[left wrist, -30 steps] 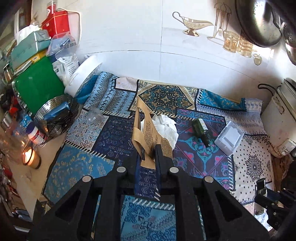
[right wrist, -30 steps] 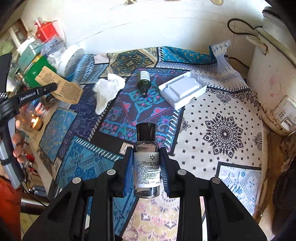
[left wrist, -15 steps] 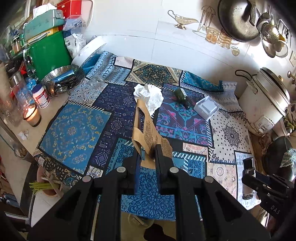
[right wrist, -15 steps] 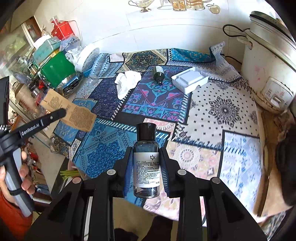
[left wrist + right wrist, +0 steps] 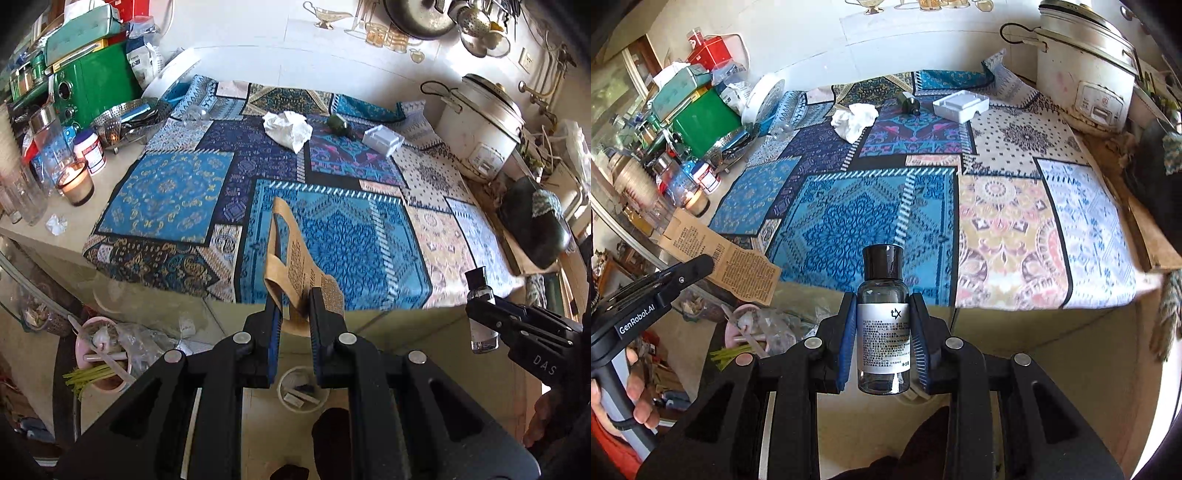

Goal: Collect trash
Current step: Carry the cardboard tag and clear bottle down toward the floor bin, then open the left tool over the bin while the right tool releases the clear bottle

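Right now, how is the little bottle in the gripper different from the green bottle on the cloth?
The clear bottle stands upright, clamped in the right gripper; the green bottle lies on its side on the patterned cloth, untouched. The clear bottle is see-through with a white printed label and black cap; the green bottle is dark glass and looks unlabelled. Both are small and capped.

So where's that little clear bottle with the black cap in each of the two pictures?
Left wrist view: the clear bottle is at the far right edge, held in the right gripper.
Right wrist view: bottom centre, upright between the fingers.
Shared landmark: the crumpled white tissue on the patterned cloth.
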The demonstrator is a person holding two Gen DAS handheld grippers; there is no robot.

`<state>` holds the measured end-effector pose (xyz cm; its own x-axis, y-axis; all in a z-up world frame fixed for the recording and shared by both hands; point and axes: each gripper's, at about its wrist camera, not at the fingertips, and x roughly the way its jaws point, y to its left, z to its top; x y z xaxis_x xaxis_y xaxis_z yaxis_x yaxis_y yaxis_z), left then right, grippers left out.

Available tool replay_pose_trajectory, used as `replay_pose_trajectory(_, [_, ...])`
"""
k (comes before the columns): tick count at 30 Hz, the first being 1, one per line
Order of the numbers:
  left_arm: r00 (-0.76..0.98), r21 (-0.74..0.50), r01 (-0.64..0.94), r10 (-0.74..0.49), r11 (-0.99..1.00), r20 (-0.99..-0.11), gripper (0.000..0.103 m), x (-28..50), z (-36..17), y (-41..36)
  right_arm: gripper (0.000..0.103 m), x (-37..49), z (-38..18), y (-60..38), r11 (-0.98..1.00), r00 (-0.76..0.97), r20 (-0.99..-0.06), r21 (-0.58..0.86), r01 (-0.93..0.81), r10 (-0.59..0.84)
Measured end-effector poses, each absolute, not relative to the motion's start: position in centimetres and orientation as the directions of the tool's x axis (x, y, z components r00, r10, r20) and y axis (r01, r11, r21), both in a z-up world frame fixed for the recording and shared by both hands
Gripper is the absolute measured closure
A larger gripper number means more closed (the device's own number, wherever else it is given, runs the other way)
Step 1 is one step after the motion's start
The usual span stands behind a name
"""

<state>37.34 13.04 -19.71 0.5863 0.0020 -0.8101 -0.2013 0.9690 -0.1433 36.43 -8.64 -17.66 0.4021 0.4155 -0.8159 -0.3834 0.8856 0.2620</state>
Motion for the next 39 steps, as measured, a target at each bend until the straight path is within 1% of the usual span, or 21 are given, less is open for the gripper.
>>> replay_pose_trajectory(3, [0.532,-0.136,-0.183,-0.019,0.974,-0.847,0.090,35.6,-21.8,12.7,0.077,34.4,-19.1,-8.6,0.890,0.367,-0.832,0.290,-0.351,0.416])
replay_pose_trajectory(8, [0.448,-0.136,-0.142,-0.059,0.980,-0.892,0.090,33.4,-25.8,11.3,0.077,31.8,-22.2,-8.4,0.900,0.304,-0.871,0.283,-0.331,0.386])
replay_pose_trajectory(13, [0.360,-0.166,-0.134,-0.108,0.977,-0.927,0.090,32.4,-31.8,9.6,0.077,30.7,-27.0,-9.1,0.912,0.242,-0.905,0.272,-0.307,0.351])
replay_pose_trajectory(16, [0.305,-0.182,-0.145,-0.131,0.973,-0.943,0.090,32.5,-36.2,8.7,0.077,30.6,-30.9,-10.3,0.921,0.195,-0.923,0.272,-0.278,0.331])
replay_pose_trajectory(21, [0.227,-0.196,-0.178,-0.154,0.964,-0.962,0.090,33.2,-45.1,7.5,0.077,31.0,-39.3,-12.8,0.930,0.115,-0.943,0.277,-0.240,0.311])
replay_pose_trajectory(27, [0.200,-0.206,-0.229,-0.161,0.951,-0.966,0.090,34.8,-57.9,6.9,0.077,32.5,-51.3,-14.2,0.931,0.056,-0.949,0.293,-0.218,0.311])
replay_pose_trajectory(34, [0.216,-0.182,-0.244,-0.129,0.953,-0.968,0.090,37.1,-70.9,6.2,0.077,34.5,-64.7,-12.6,0.913,0.022,-0.948,0.299,-0.279,0.318])
replay_pose_trajectory(39, [0.240,-0.170,-0.264,-0.106,0.950,-0.965,0.089,38.5,-78.1,6.3,0.077,35.6,-72.5,-10.7,0.895,-0.005,-0.947,0.305,-0.326,0.320])
